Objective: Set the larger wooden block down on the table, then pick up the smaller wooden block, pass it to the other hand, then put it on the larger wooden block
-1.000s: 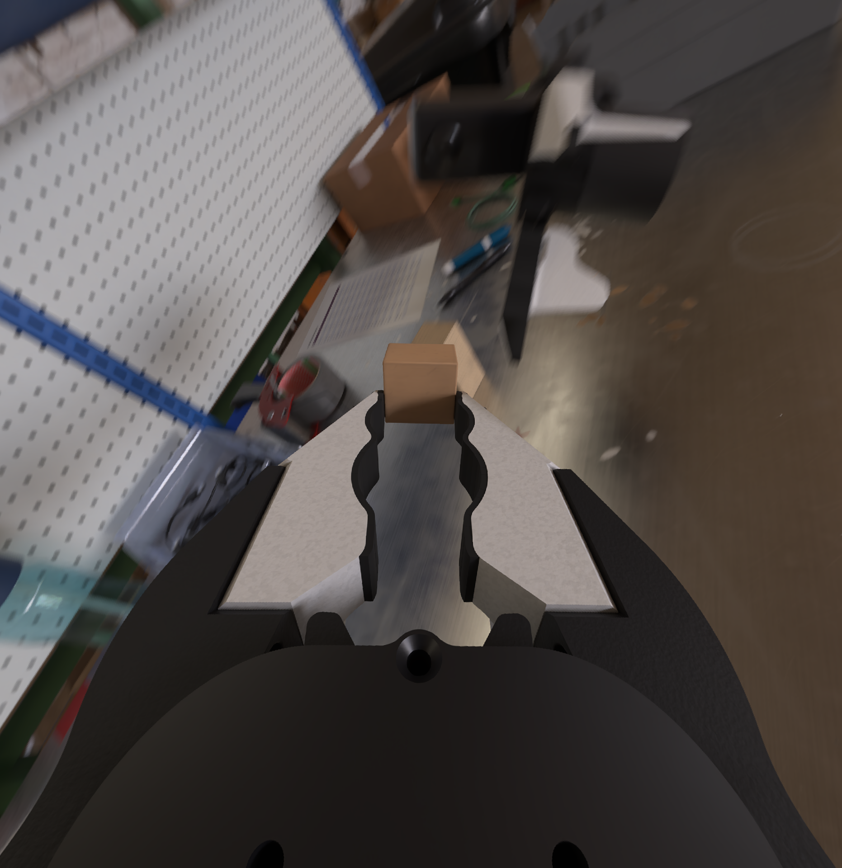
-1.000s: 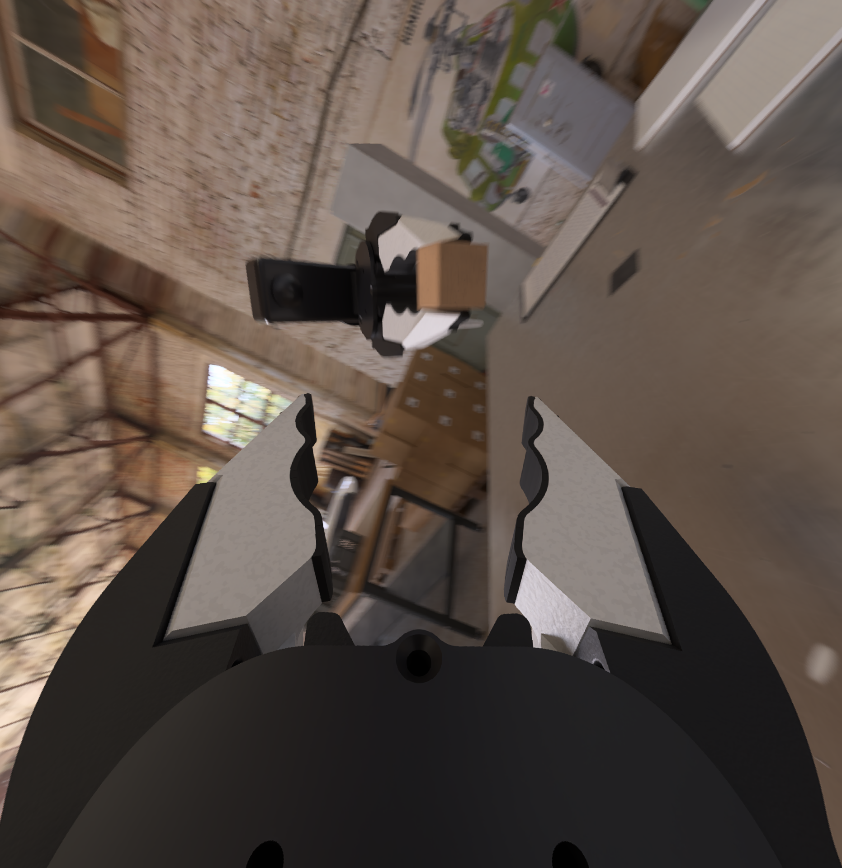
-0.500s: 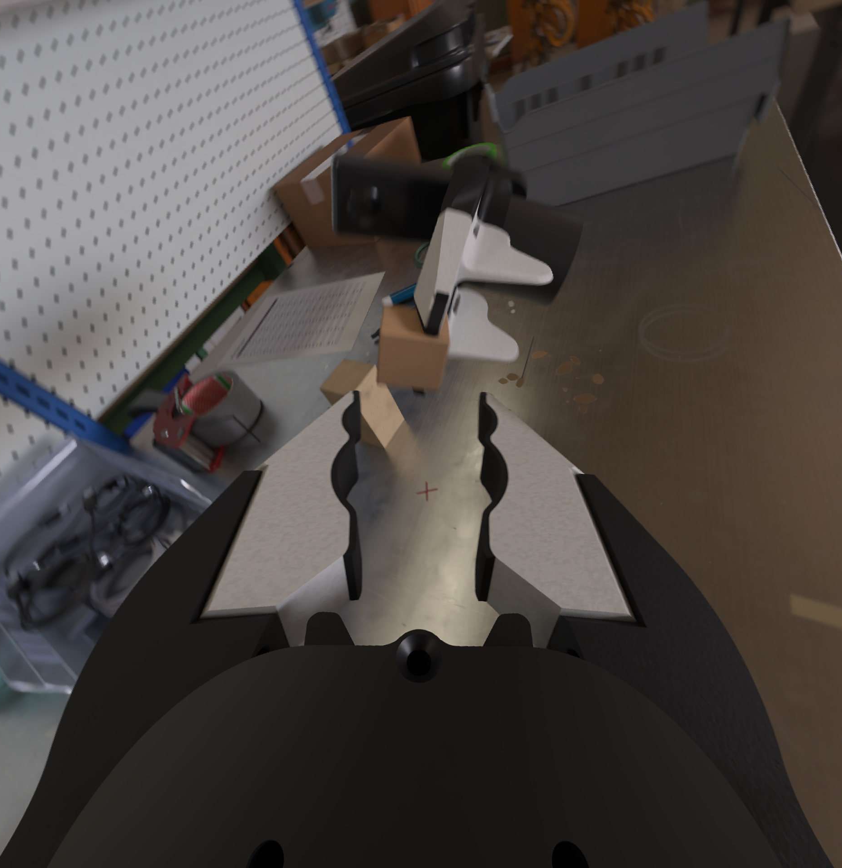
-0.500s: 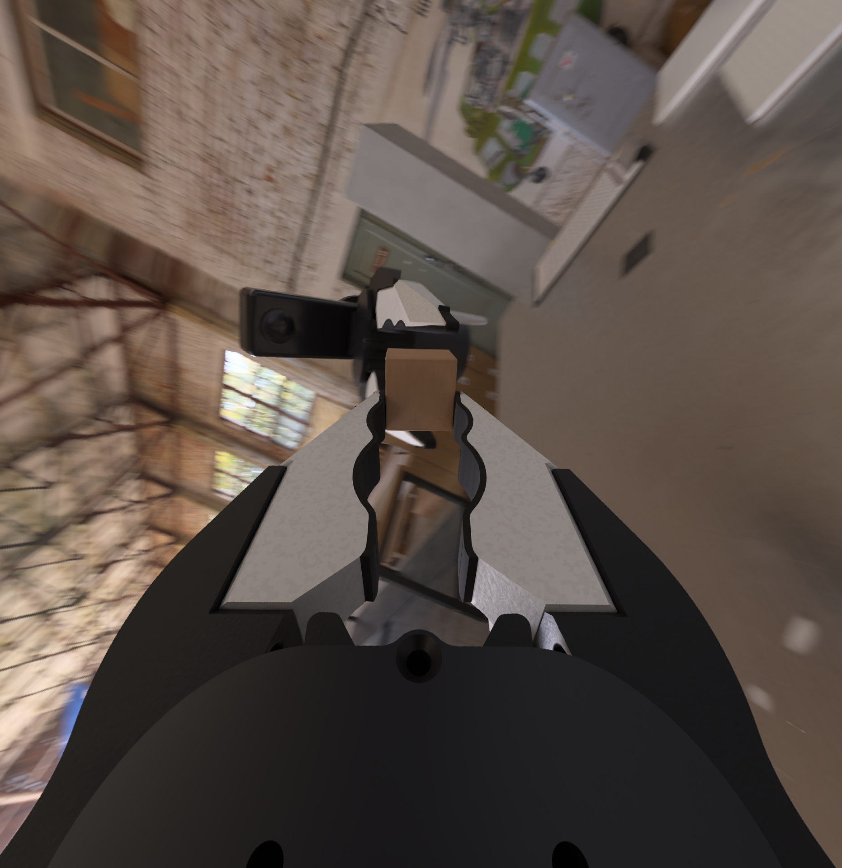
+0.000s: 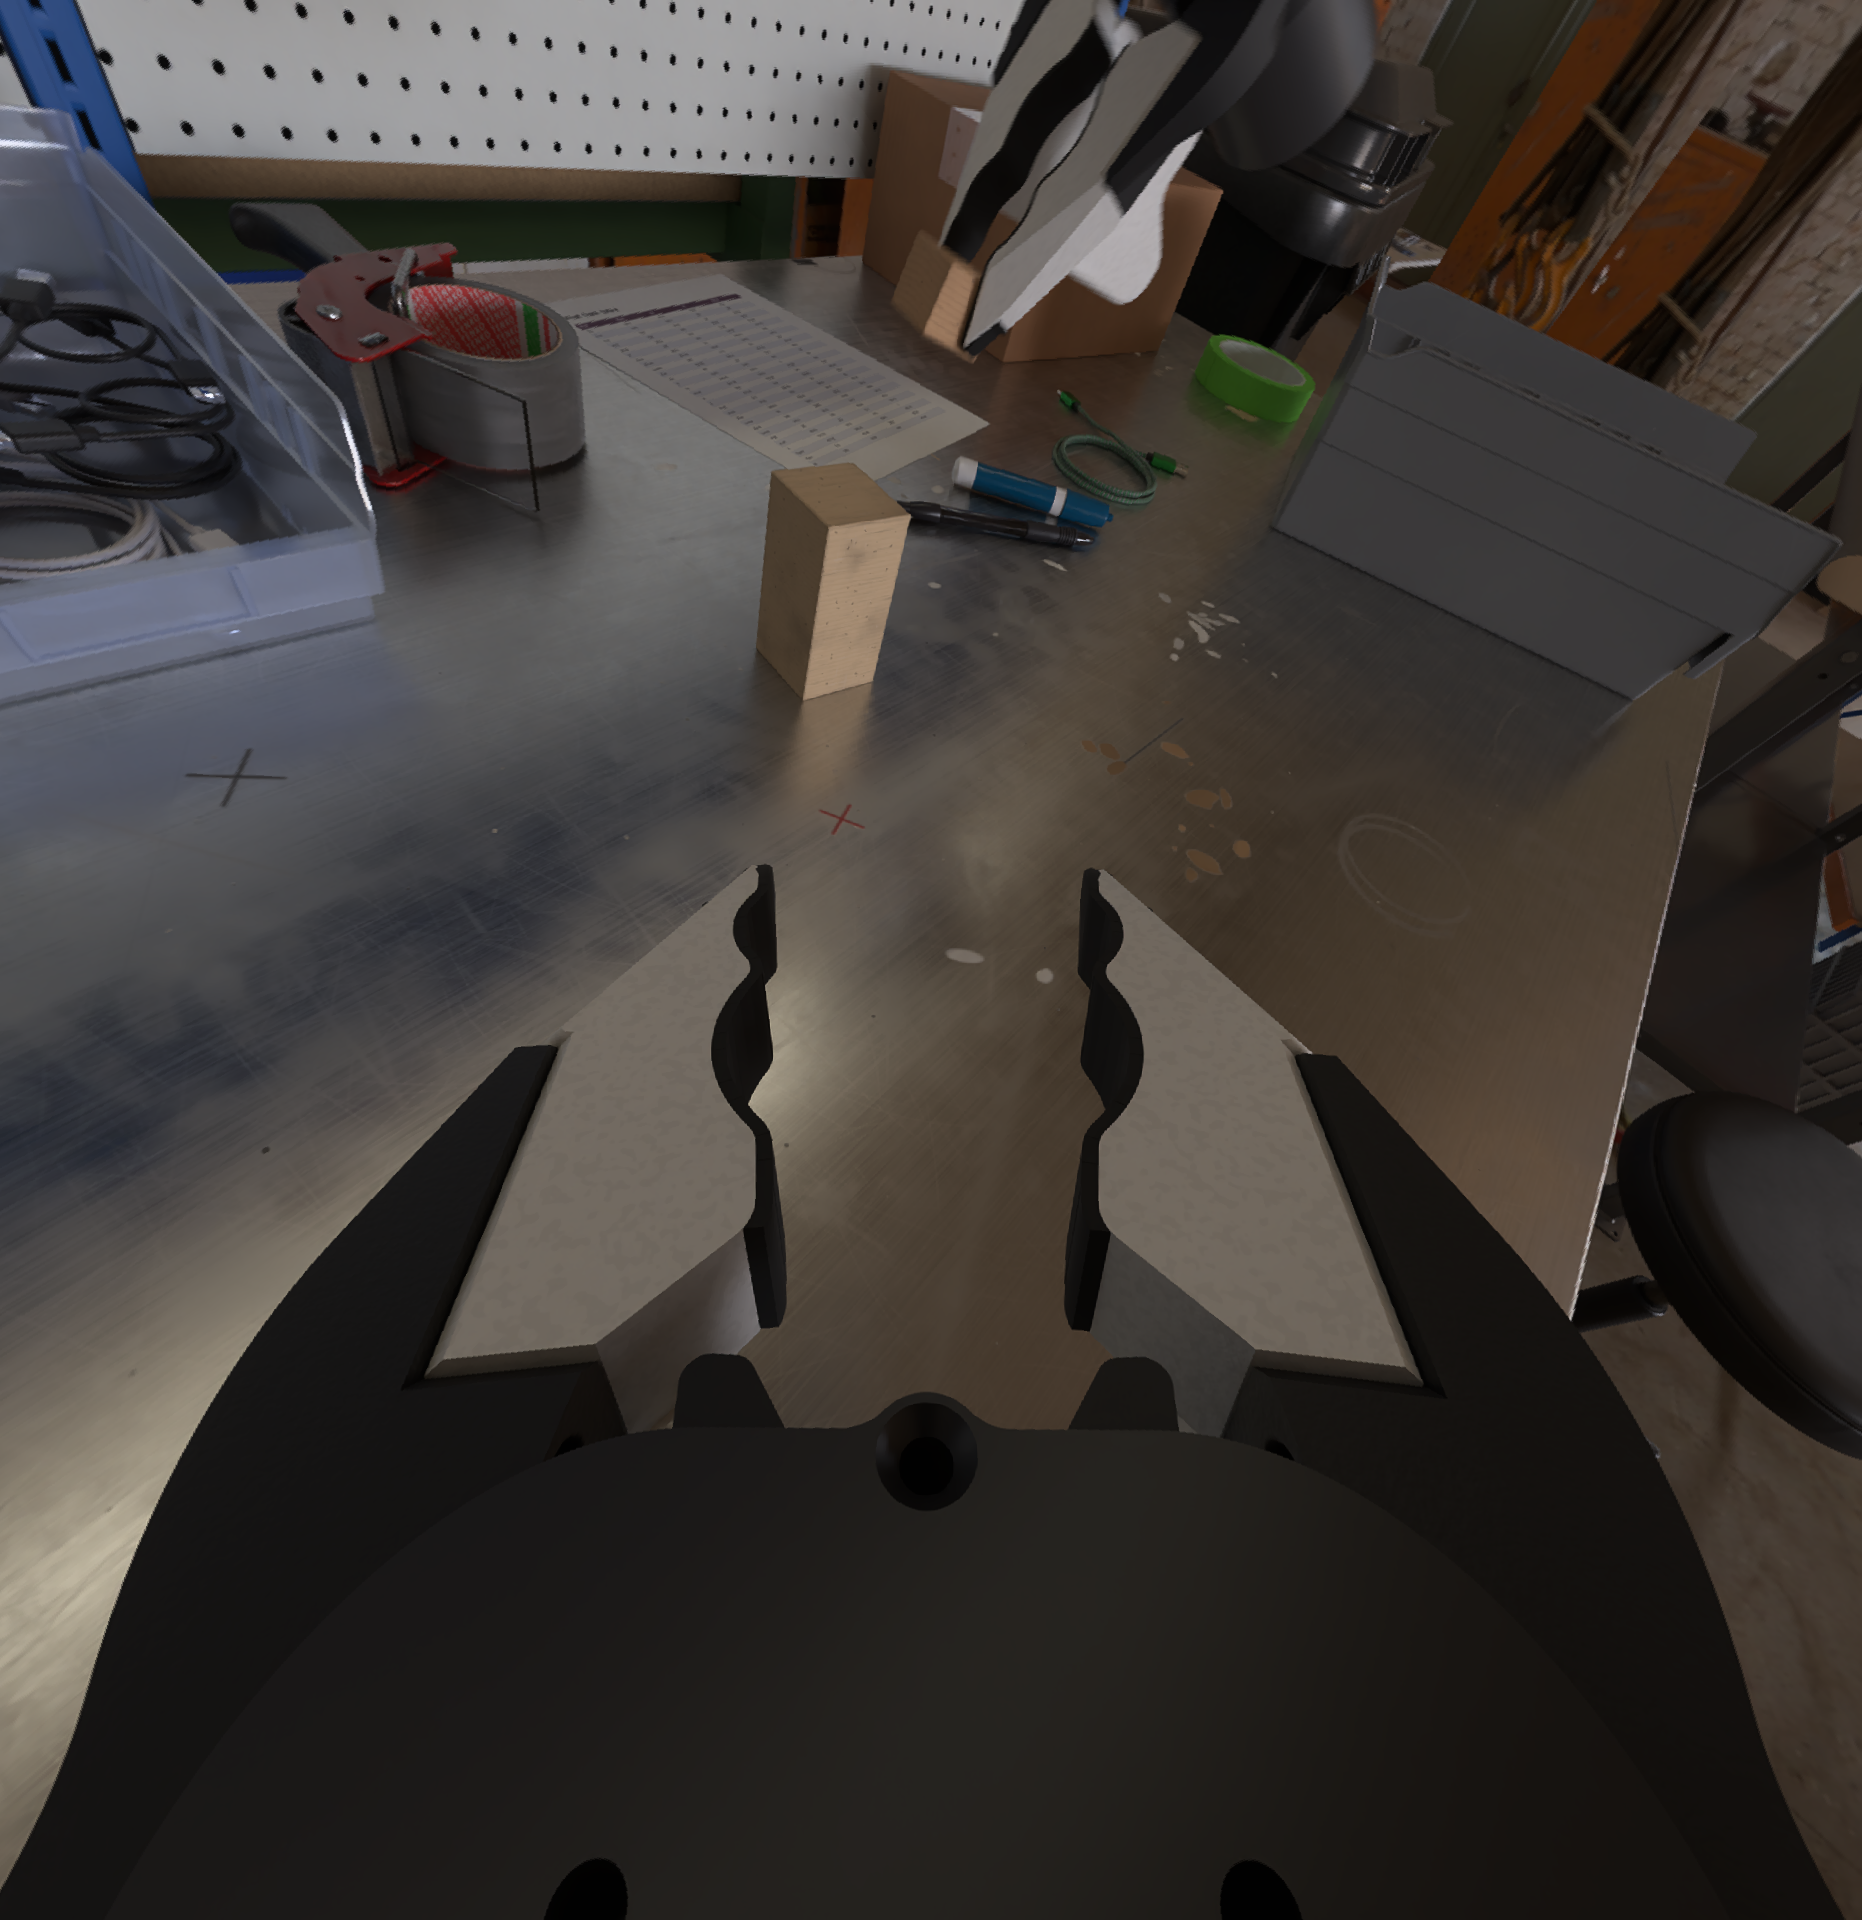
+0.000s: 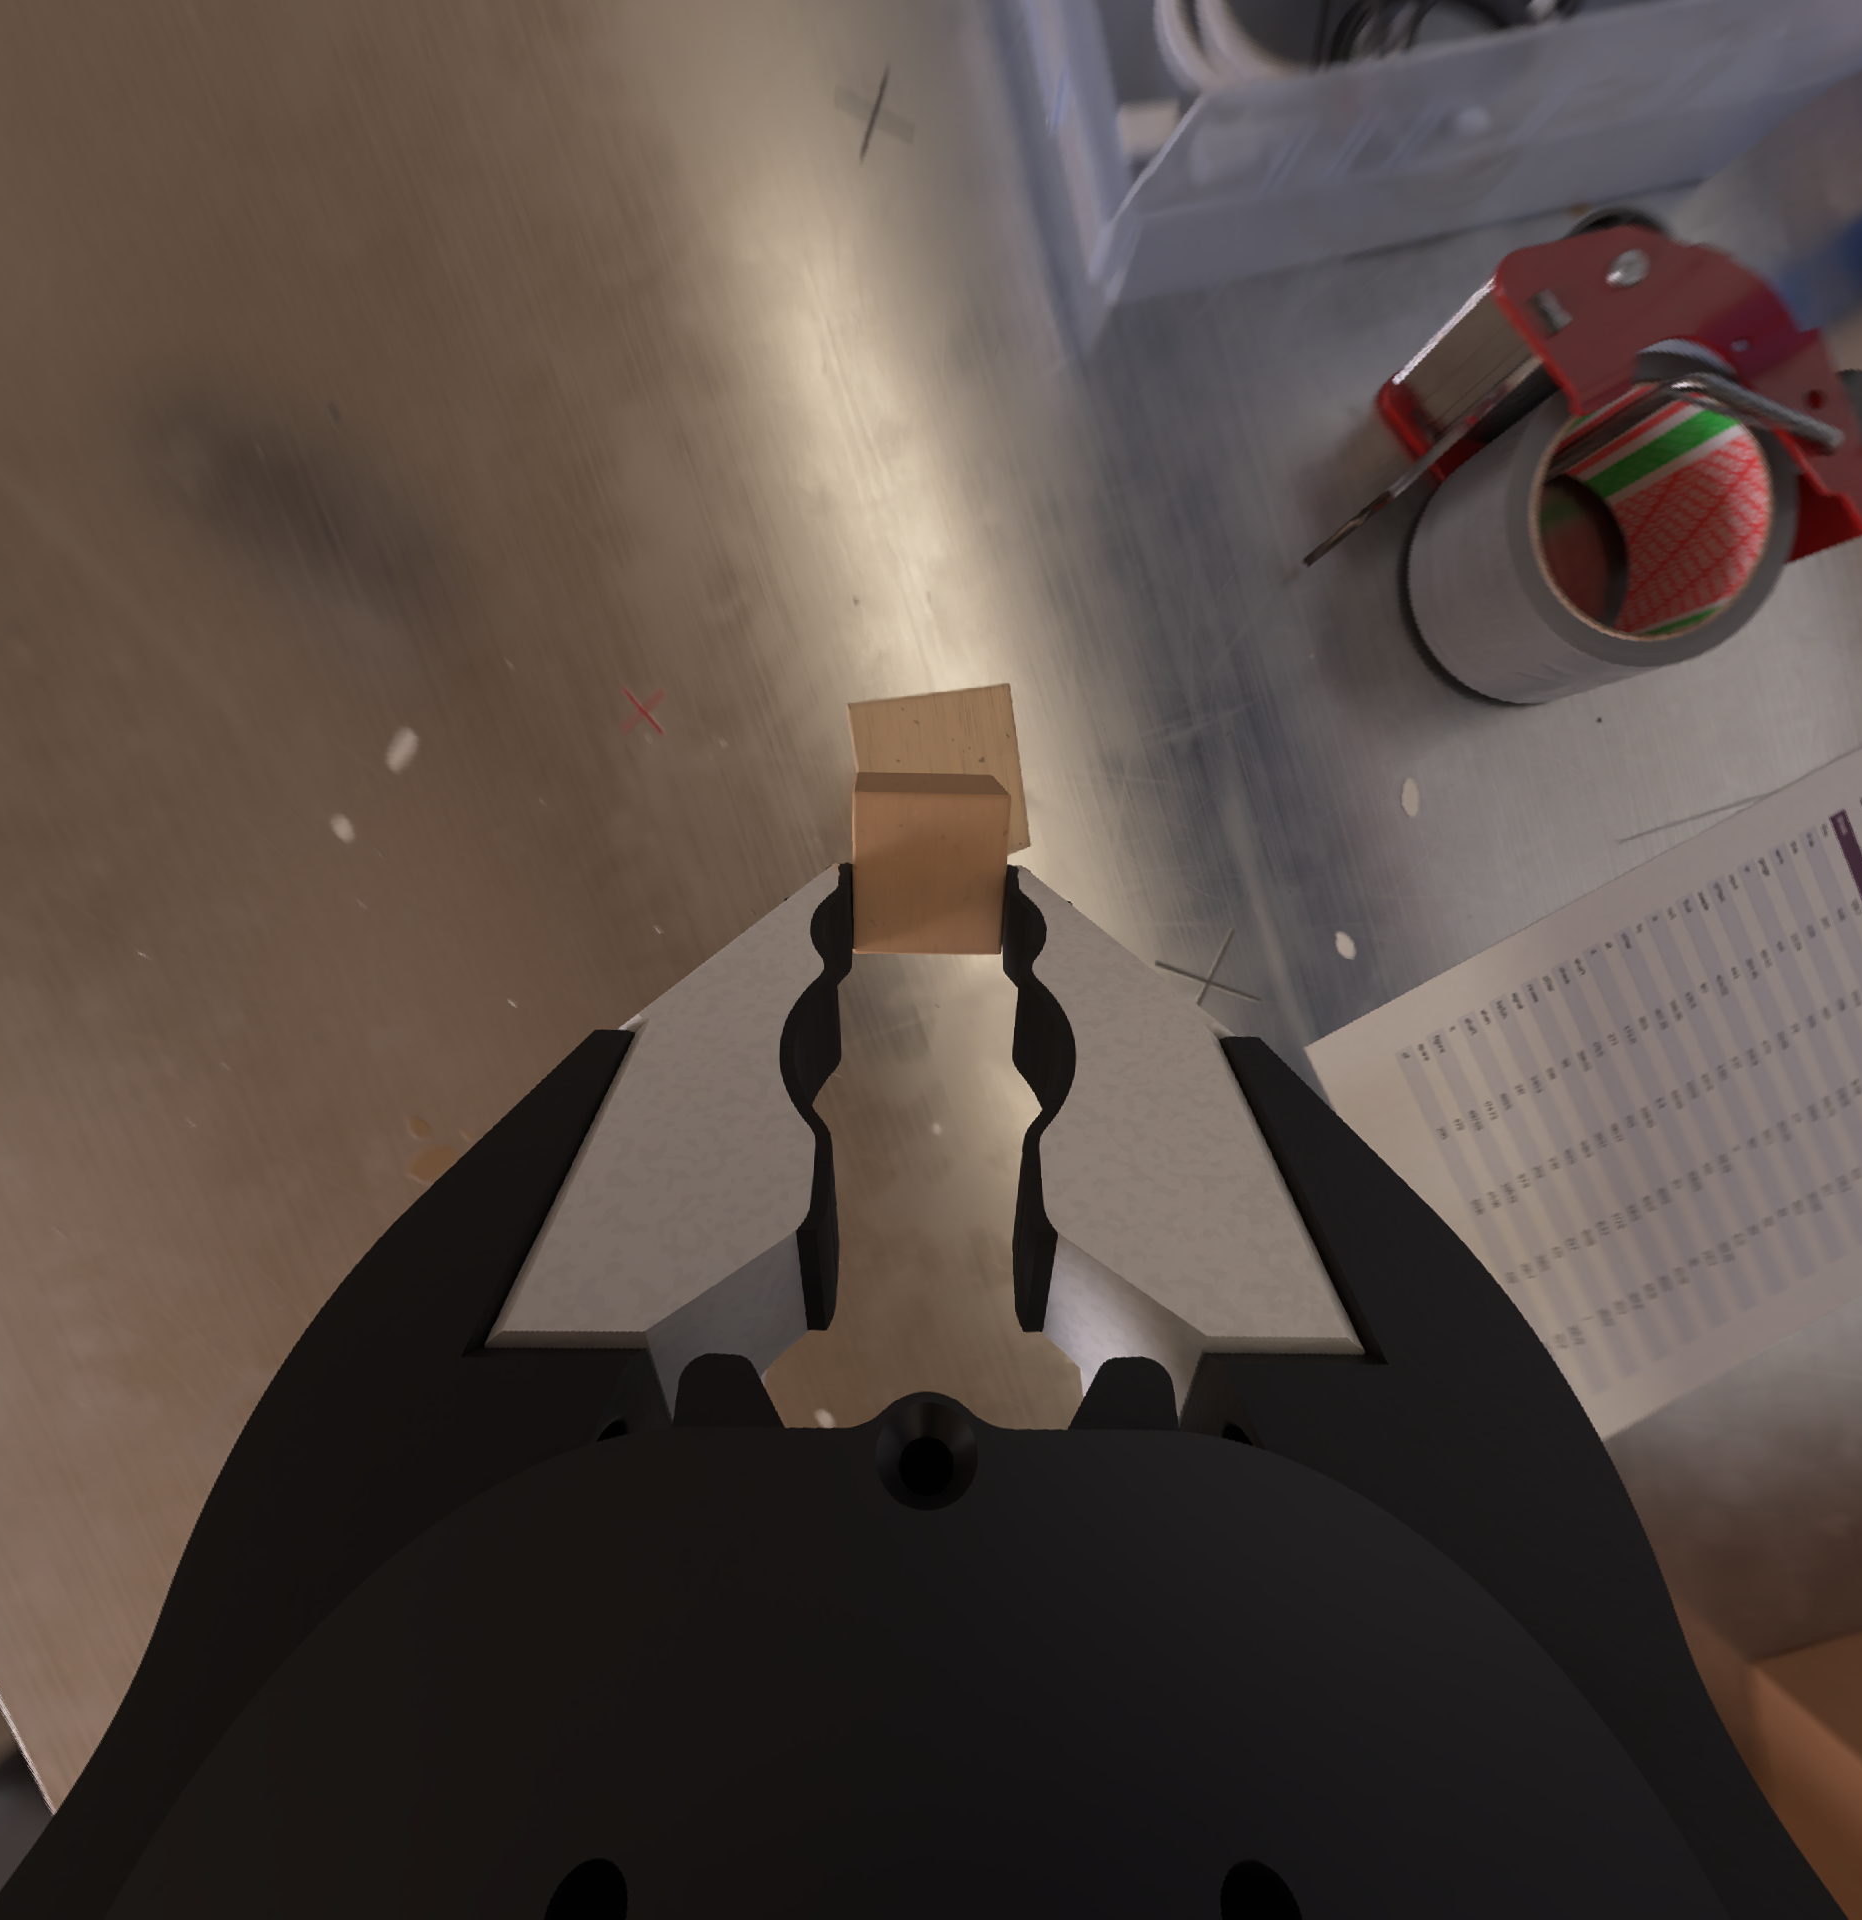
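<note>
At the far left of the left wrist view a clear plastic bin [image 5: 168,499] holds coiled cables, and just right of it a red tape dispenser [image 5: 439,364] with a grey roll stands on the metal table [image 5: 387,987]. Next comes a printed sheet [image 5: 771,364], then the larger wooden block [image 5: 828,577], upright on the table near mid-view with a blue marker [image 5: 1026,497] and a black pen just to its right. The left gripper [image 5: 925,883] hangs low over bare table nearer the camera, its jaws spread wide with nothing between them. Above and right of the standing block, the right gripper [image 5: 974,301] points down with the smaller wooden block [image 5: 937,296] pinched at its tips, in the air and well clear of the table. Farther right sit a green tape roll [image 5: 1254,376] and a grey tray [image 5: 1529,499]. In the right wrist view, the right gripper [image 6: 927,894] is closed narrowly on the smaller wooden block [image 6: 927,873], which overlaps the top face of the larger wooden block [image 6: 937,732] below it; whether they touch cannot be told.
</note>
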Tool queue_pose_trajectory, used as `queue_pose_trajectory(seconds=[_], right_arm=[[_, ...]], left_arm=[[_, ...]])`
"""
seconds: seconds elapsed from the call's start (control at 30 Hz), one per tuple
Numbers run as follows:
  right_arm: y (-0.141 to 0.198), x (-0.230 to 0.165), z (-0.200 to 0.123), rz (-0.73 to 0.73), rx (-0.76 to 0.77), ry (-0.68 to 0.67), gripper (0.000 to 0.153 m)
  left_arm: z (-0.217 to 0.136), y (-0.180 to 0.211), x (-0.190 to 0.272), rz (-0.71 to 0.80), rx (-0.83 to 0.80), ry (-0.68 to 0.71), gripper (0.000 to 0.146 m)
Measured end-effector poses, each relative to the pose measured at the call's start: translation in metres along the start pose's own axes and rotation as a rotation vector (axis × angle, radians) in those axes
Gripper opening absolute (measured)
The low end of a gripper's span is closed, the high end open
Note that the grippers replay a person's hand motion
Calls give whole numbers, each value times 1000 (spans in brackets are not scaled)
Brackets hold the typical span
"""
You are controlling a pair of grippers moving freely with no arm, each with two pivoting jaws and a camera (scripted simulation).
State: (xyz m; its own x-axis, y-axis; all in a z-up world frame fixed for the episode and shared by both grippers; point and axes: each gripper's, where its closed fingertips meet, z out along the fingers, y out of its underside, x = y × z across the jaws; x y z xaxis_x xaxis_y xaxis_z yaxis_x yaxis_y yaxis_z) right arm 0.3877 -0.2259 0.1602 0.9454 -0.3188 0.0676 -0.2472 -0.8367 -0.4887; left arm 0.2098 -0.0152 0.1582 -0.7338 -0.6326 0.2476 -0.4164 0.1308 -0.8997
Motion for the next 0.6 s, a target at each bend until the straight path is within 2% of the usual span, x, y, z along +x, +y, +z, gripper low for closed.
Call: queue_pose_trajectory(seconds=[0.13, 0.27, 0.43, 0.6], right_arm=[[2, 9, 32, -101, -176, -37, 28], [1, 15, 52, -120, -320, -101, 28], [-3, 12, 58, -99, -388, -170, 28], [-2, 11, 60, -105, -417, -164, 28]], left_arm=[[-5, -1, -1, 21, -11, -16, 58], [-9, 0, -3, 23, -8, -27, 50], [-15, 7, -5, 2, -9, -39, 40], [-19, 13, -7, -15, -10, -45, 40]])
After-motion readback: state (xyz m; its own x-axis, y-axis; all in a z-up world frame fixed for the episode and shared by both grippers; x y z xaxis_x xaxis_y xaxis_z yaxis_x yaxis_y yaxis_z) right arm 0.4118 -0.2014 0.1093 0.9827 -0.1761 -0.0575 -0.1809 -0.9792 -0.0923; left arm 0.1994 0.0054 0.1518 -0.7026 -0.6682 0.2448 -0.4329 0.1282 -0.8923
